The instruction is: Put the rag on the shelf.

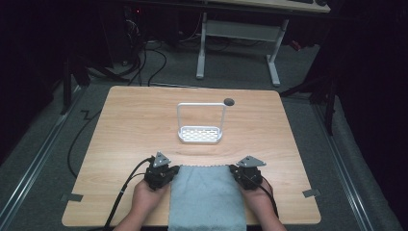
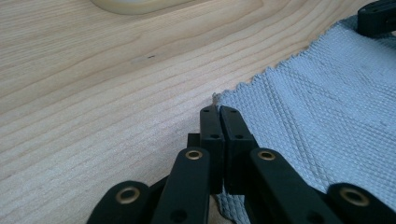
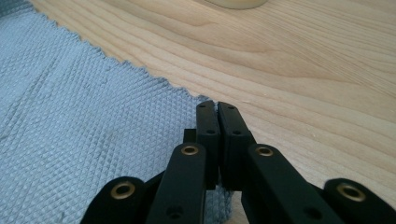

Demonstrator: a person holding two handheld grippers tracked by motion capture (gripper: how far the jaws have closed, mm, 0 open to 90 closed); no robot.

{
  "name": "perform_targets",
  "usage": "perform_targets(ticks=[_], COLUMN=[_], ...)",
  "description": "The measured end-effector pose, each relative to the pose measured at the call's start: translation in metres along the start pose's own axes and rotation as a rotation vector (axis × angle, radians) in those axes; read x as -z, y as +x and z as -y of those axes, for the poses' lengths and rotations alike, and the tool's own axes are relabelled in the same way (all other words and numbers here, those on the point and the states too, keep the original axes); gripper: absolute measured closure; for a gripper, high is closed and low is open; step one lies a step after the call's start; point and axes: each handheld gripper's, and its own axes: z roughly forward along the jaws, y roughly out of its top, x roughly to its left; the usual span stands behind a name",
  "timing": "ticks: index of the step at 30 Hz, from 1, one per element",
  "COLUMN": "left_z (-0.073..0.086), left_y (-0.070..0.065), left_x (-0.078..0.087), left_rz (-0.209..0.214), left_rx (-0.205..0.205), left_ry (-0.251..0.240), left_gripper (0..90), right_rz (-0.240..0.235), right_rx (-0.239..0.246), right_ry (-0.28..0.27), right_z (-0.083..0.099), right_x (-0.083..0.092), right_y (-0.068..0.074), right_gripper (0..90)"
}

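Grey waffle-textured cloth (image 1: 206, 197) lies flat, zigzag-edged, far corners pinched between jaws.

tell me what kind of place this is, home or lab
Most likely a lab or recording workspace, not a home: a bare wooden table on grey carpet, loose cables on the floor beyond it, a white-legged desk behind, and dark surroundings lit mainly over the table.

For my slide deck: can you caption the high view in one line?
Both grippers, left and right, pinch the far corners of a grey cloth on the table, before a white rack.
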Motion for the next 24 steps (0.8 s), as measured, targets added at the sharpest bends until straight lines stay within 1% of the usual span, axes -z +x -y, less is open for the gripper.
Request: perform_targets(ticks=[1, 3, 6, 7, 9, 10, 11, 12, 13, 14, 15, 17, 18, 21, 22, 23, 24], left_z=[0.0, 0.0, 0.001, 0.001, 0.001, 0.001, 0.001, -0.001, -0.002, -0.002, -0.002, -0.003, -0.004, -0.007, -0.008, -0.009, -0.011], left_y=[0.001, 0.001, 0.001, 0.0, 0.0, 0.0, -0.001, 0.0, -0.001, -0.001, -0.001, -0.003, -0.004, -0.005, -0.006, -0.006, -0.006], left_x=[0.001, 0.001, 0.001, 0.002, 0.006, 0.006, 0.008, 0.014, 0.018, 0.021, 0.021, 0.026, 0.029, 0.036, 0.038, 0.039, 0.043], left_rz=[0.004, 0.004, 0.021, 0.023, 0.028, 0.028, 0.025, 0.03, 0.028, 0.024, 0.024, 0.015, 0.019, 0.011, 0.006, 0.0, -0.007], left_rx=[0.005, 0.005, -0.002, -0.006, -0.011, -0.011, -0.011, -0.007, -0.008, -0.011, -0.011, -0.022, -0.019, -0.019, -0.022, -0.024, -0.026], left_ry=[0.002, 0.001, 0.003, -0.006, -0.035, -0.035, -0.056, -0.084, -0.102, -0.114, -0.114, -0.135, -0.149, -0.186, -0.197, -0.205, -0.224], left_gripper=[88.9, 89.0, 89.3, 89.4, 89.5, 89.5, 89.5, 89.6, 89.5, 89.6, 89.6, 89.6, 89.6, 89.6, 89.6, 89.6, 89.6], right_rz=[-0.023, -0.026, -0.031, -0.033, -0.041, -0.041, -0.042, -0.046, -0.044, -0.041, -0.041, -0.031, -0.029, -0.028, -0.027, -0.027, -0.026], right_rx=[-0.02, -0.02, -0.022, -0.019, -0.027, -0.027, -0.033, -0.039, -0.042, -0.042, -0.042, -0.049, -0.056, -0.045, -0.043, -0.043, -0.045], right_ry=[-0.002, -0.012, -0.039, -0.052, -0.075, -0.075, -0.084, -0.107, -0.116, -0.13, -0.13, -0.161, -0.171, -0.194, -0.212, -0.212, -0.229], right_z=[0.0, 0.0, -0.001, -0.002, -0.002, -0.002, -0.002, -0.003, -0.004, -0.004, -0.004, -0.005, -0.006, -0.008, -0.01, -0.01, -0.012], right_x=[0.001, 0.002, 0.006, 0.009, 0.013, 0.013, 0.015, 0.019, 0.02, 0.023, 0.023, 0.026, 0.028, 0.033, 0.036, 0.036, 0.039], right_y=[0.0, 0.001, 0.004, 0.005, 0.008, 0.008, 0.009, 0.009, 0.009, 0.009, 0.009, 0.01, 0.01, 0.011, 0.012, 0.012, 0.012], right_gripper=[89.1, 89.1, 89.1, 89.2, 89.1, 89.1, 89.2, 89.2, 89.2, 89.2, 89.2, 89.2, 89.2, 89.2, 89.2, 89.2, 89.2])
